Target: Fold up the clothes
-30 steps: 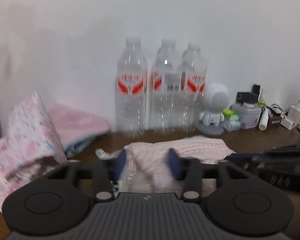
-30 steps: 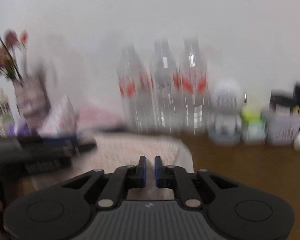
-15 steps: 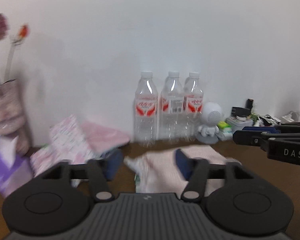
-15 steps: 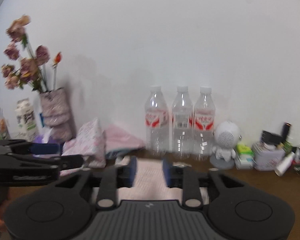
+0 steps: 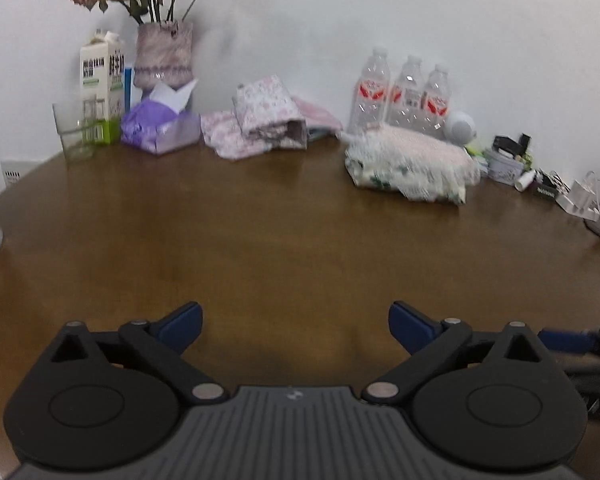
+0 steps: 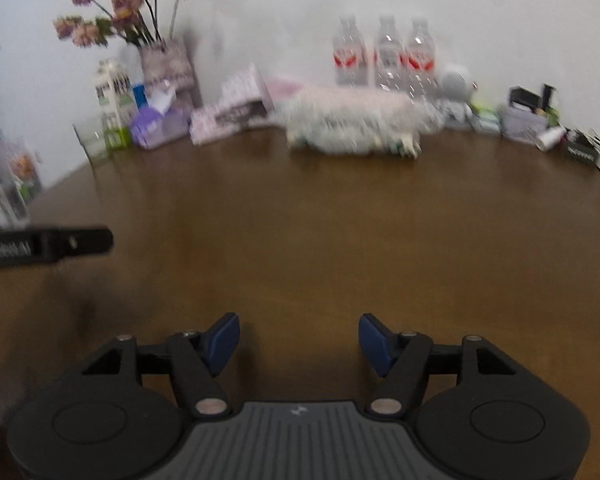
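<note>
— How did the jaws stand?

— Both pairs were spread wide and held nothing. The left gripper (image 5: 296,322) sat at the bottom of its frame over bare table (image 5: 260,240), and the right gripper (image 6: 299,340) was the same in its own view. The tip of the right one also showed at the lower right edge of the left view, and the left one poked in at the middle left of the right view.

— And the clothes?

— A folded pink-and-white garment (image 5: 410,174) lay in the upper right of the left view, well away from both grippers and just in front of three water bottles (image 5: 406,92). In the right view it sat at upper centre (image 6: 352,128), blurred. A second folded floral bundle (image 5: 268,122) rested at upper centre of the left view, beside a purple tissue pack (image 5: 160,130) and a vase of flowers (image 5: 164,54).

— So how far along was the job?

— It looked finished, or nearly. Both pieces seemed folded and set aside at the back, and no loose clothing showed on the table within either view. Whether more waited outside the frames could not be told.
</note>
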Demonstrator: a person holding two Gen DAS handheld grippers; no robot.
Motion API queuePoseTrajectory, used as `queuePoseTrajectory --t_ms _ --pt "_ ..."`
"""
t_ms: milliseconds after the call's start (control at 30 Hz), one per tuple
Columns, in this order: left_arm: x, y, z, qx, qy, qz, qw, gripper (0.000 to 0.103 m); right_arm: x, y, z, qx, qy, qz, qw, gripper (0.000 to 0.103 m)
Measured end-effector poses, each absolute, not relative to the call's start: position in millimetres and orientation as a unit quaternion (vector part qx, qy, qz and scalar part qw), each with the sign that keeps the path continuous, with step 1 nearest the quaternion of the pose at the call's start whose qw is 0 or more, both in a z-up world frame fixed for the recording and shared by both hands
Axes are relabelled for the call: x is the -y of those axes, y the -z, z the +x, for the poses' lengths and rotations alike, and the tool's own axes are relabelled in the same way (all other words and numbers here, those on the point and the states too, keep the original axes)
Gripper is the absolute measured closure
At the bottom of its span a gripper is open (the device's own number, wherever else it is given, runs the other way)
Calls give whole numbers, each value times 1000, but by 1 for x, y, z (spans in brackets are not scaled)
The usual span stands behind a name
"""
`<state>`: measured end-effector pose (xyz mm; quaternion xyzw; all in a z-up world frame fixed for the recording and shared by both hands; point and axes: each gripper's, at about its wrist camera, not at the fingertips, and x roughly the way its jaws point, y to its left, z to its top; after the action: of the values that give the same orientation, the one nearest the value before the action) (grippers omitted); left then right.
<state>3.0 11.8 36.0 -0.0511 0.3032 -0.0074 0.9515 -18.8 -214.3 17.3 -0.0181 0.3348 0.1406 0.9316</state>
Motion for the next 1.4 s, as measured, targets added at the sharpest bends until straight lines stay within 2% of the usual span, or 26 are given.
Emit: queuePoseTrajectory --t_ms 300,400,500,633,1400 --pt "8 -8 -2 -331 6 9 944 0 200 -10 -28 -331 -108 -32 937 12" --pt "10 -4 -1 -336 -5 18 942 0 198 -10 -20 -337 -97 -27 936 0" --pt "12 -4 -1 -330 -31 38 943 0 197 -9 -17 -340 -88 -23 936 0" --pt "7 -4 2 -339 -36 4 940 0 198 -9 -17 -341 -88 -23 936 0" --pt "7 -2 5 -338 -1 7 941 0 197 -8 -8 -341 -65 -16 938 0"
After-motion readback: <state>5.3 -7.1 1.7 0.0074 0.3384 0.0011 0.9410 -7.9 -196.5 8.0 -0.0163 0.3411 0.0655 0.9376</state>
